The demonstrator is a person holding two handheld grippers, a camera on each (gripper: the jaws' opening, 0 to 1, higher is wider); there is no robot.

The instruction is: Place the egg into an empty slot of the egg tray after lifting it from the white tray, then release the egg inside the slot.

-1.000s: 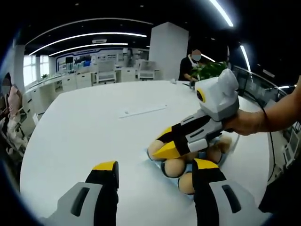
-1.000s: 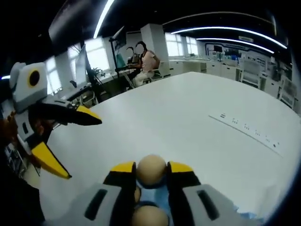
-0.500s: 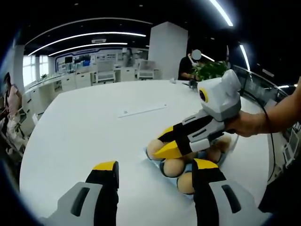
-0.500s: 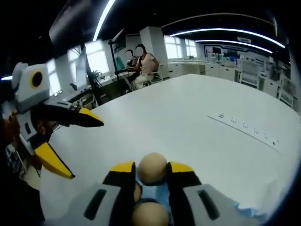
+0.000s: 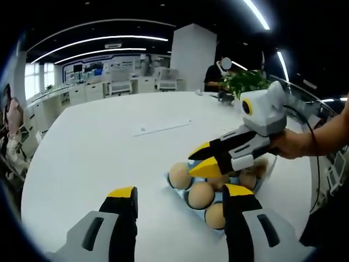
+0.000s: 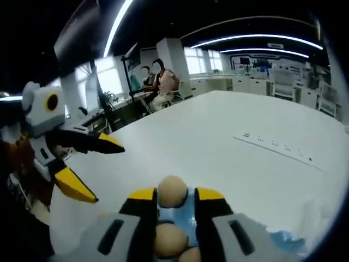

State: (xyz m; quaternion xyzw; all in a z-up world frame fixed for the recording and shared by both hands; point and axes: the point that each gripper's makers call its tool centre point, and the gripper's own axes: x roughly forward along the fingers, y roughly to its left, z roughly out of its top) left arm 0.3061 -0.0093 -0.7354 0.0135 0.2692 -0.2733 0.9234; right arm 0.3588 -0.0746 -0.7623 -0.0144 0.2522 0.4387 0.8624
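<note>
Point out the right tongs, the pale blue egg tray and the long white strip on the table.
Right tongs [image 5: 204, 159], left gripper view: between the yellow tips.
Pale blue egg tray [image 6: 285, 240], right gripper view: its edge.
Long white strip [image 5: 162, 127], left gripper view: its middle.

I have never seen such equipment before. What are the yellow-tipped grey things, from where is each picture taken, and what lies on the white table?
These are hand-held tools, not a robot: a person carries one two-jaw gripper in each hand, and each carries a fisheye camera looking along its own jaws. The left gripper view shows the left gripper open above the white table, with the right gripper coming in over a blue egg tray of brown eggs. The right gripper view looks down its own jaws at one egg sitting between the tips; whether they press it or have let go, I cannot tell. A person's hand holds the right gripper.
</note>
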